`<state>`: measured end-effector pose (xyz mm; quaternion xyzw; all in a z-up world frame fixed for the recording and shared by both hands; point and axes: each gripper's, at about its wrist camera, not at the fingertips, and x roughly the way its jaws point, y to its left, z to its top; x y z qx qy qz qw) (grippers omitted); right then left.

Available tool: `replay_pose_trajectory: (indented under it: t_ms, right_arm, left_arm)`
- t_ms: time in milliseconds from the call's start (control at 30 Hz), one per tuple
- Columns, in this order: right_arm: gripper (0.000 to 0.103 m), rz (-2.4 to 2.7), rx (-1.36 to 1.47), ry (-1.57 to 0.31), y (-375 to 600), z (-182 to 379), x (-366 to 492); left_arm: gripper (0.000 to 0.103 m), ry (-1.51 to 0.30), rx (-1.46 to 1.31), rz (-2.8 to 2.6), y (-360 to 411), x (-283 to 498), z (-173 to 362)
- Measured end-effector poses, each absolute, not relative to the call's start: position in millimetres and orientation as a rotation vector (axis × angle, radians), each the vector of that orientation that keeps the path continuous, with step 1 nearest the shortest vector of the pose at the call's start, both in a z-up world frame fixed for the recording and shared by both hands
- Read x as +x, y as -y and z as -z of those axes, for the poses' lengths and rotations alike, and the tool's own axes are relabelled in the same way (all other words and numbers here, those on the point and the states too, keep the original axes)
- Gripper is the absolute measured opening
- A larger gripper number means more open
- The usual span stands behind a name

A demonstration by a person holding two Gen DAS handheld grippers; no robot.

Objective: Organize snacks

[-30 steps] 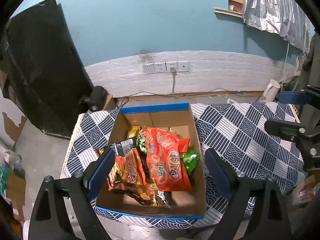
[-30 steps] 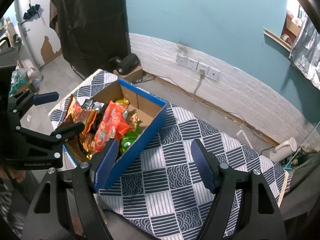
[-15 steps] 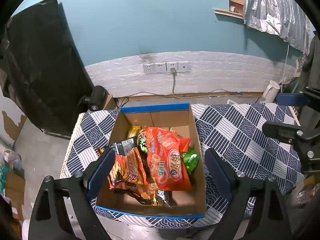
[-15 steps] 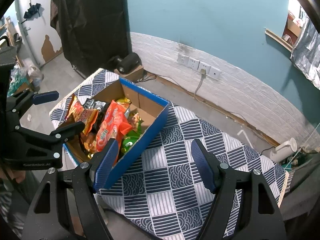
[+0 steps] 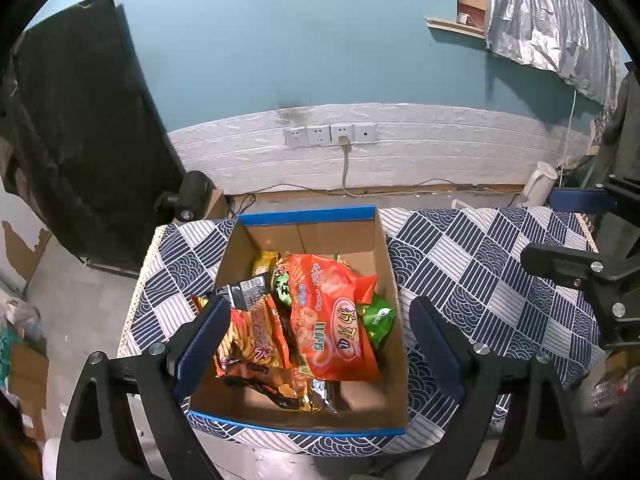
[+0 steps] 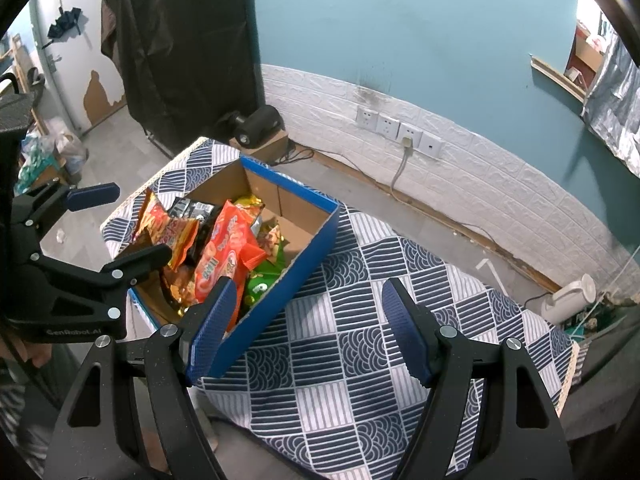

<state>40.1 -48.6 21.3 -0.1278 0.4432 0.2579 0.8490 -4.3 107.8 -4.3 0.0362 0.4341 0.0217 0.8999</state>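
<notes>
Both grippers' fingers [image 5: 208, 332] [image 6: 404, 328] gape empty; only the right wrist view shows the box's [image 6: 288, 280] blue outer side.

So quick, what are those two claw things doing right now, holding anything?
Left gripper: jaws open, holding nothing, above the snack box.
Right gripper: jaws open, holding nothing.

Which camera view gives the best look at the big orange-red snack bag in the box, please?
The left wrist view: it looks straight down into the cardboard box, so the orange-red snack bag shows its whole printed face. The right wrist view sees that bag obliquely from the side, foreshortened, its lower end hidden behind a right gripper finger.
</notes>
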Motion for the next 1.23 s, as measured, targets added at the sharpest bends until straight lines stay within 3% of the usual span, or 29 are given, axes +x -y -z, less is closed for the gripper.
replay_pose_trajectory:
  t_ms: [1233]
  right_arm:
    - [0.074, -0.547, -0.278, -0.945, 39.6, -20.9, 35.7]
  left_arm:
    - [0.093, -0.902, 0.052, -0.089, -115.3, -5.5, 3.2]
